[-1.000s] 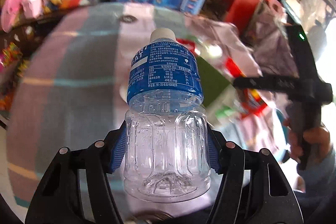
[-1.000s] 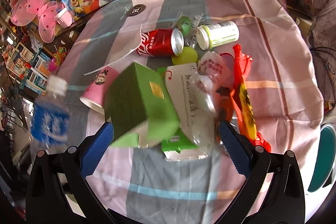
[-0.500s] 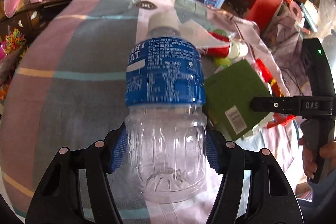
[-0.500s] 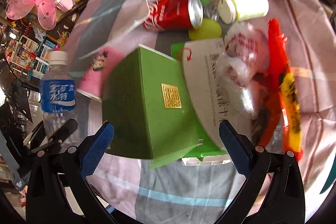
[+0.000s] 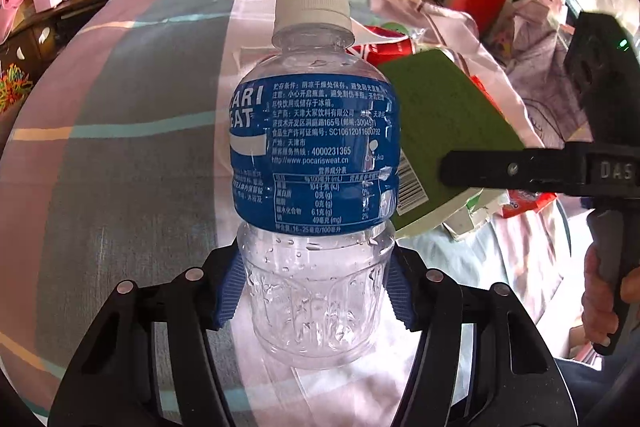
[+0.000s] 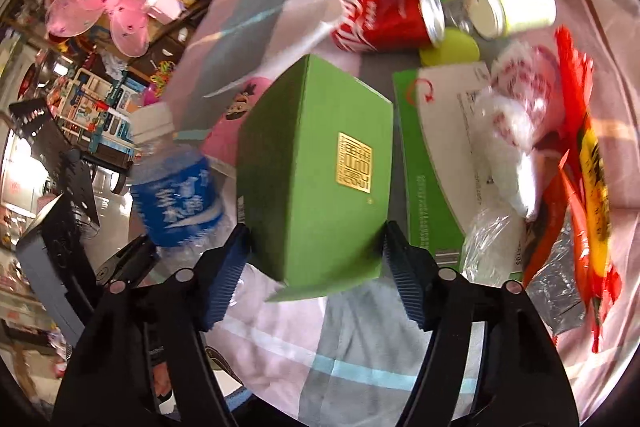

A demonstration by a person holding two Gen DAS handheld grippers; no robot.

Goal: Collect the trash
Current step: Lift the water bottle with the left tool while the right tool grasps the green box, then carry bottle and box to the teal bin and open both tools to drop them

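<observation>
Bright daylight, blown-out glare at the right-hand edges, strong fisheye bending, motion blur across the right wrist view

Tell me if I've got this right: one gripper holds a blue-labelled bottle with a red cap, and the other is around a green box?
Nearly. The bottle's cap is white, not red, as the left wrist view shows. The rest stands: the left gripper holds it, and the right gripper's jaws are closing around the green box.

The right tongs (image 6: 316,247) have been closing around the green box (image 6: 320,179).
</observation>
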